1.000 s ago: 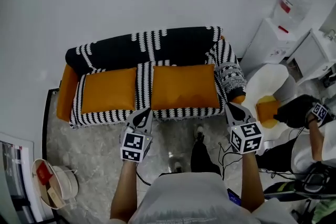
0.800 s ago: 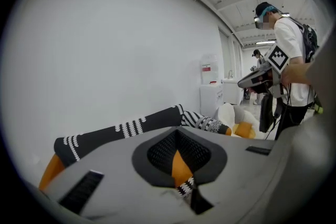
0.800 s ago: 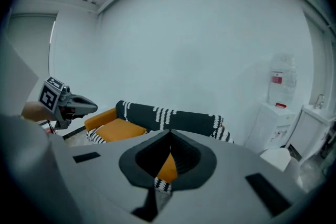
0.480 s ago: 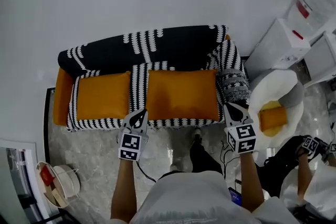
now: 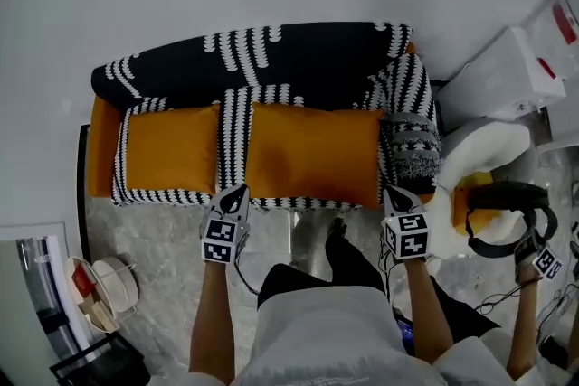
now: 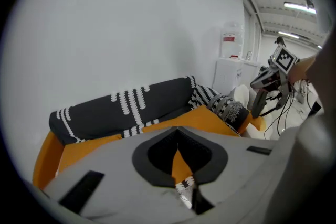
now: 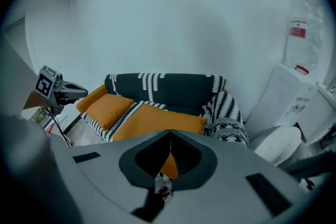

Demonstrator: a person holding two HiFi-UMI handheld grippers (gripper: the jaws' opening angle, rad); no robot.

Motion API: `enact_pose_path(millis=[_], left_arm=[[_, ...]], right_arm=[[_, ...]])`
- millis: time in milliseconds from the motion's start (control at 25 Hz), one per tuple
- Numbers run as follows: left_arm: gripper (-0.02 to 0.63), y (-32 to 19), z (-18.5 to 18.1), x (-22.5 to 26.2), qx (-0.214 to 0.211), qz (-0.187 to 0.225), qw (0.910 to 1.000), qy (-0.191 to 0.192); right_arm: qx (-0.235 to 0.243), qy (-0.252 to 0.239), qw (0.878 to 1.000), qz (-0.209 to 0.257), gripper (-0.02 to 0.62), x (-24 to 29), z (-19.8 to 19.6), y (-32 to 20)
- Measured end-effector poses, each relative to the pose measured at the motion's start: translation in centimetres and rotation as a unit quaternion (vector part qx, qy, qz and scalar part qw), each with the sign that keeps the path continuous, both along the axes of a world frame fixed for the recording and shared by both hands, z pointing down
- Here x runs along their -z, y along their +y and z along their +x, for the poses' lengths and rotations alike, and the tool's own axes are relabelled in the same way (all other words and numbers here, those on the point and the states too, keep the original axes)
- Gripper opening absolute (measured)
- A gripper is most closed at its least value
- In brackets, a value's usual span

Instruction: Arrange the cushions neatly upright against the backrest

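Small orange fabric cushion [image 5: 172,149] and large orange fabric cushion [image 5: 312,154] lie flat, side by side, on the black-and-white draped sofa [image 5: 271,63] seat.
Left gripper [image 5: 237,189], right gripper [image 5: 391,193] near seat's front edge; fingers [image 6: 157,153] together, empty.

I can read no words or numbers anywhere. The marker cube [image 5: 223,241] on my left hand-held gripper [image 5: 235,192] and the one on my right hand-held gripper [image 5: 392,193] carry only black-and-white square patterns, no letters. The red label [image 7: 297,31] on the water bottle [image 7: 307,55] has print too small and blurred to read.
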State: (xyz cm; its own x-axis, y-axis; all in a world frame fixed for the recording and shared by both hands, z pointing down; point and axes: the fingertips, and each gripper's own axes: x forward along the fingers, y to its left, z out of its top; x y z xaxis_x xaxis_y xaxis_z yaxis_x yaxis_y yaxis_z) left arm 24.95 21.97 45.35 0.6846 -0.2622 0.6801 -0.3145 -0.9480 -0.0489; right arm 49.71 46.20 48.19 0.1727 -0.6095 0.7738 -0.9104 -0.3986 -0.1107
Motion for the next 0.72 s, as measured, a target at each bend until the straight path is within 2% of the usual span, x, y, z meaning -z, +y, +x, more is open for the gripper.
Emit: enact_pose_path(millis=[80, 120, 160, 240, 320, 480, 720], left_arm=[[0.022, -0.7, -0.7, -1.7, 0.017, -0.026, 0.9995, -0.007], [0.034, -0.9, -1.2, -2.6, 0.021, -0.038, 0.9990, -0.013], [0.038, -0.9, -1.8, -3.6, 0.023, -0.049, 0.9983, -0.021], [0.046, -0.8, -2.8, -5.6, 0.015, -0.062, 0.9972, -0.039], [0.049, -1.4, -3.1, -7.3, -0.002, -0.058, 0.9968, -0.055], [0.074, -2.8, -4.1, -11.5, -0.029, -0.053, 0.9956, -0.072], [0.115, -3.0, -6.0, -16.9, -0.026, -0.109, 0.9894, -0.092]], right_arm=[[-0.004, -0.016, 1.000, -0.011, -0.007, -1.8, 0.3, -0.2], [-0.004, -0.026, 0.999, -0.018, 0.036, -2.8, 0.0, -0.1], [-0.004, -0.036, 0.999, -0.027, 0.044, -3.6, -0.6, 0.2], [-0.008, -0.042, 0.998, -0.045, 0.044, -5.2, -1.3, 0.9], [-0.017, -0.044, 0.997, -0.055, 0.061, -6.9, -1.2, 1.0], [-0.084, -0.087, 0.991, -0.065, 0.094, -11.9, -0.7, 2.4], [-0.134, -0.086, 0.983, -0.090, 0.129, -17.1, -0.1, 5.8]])
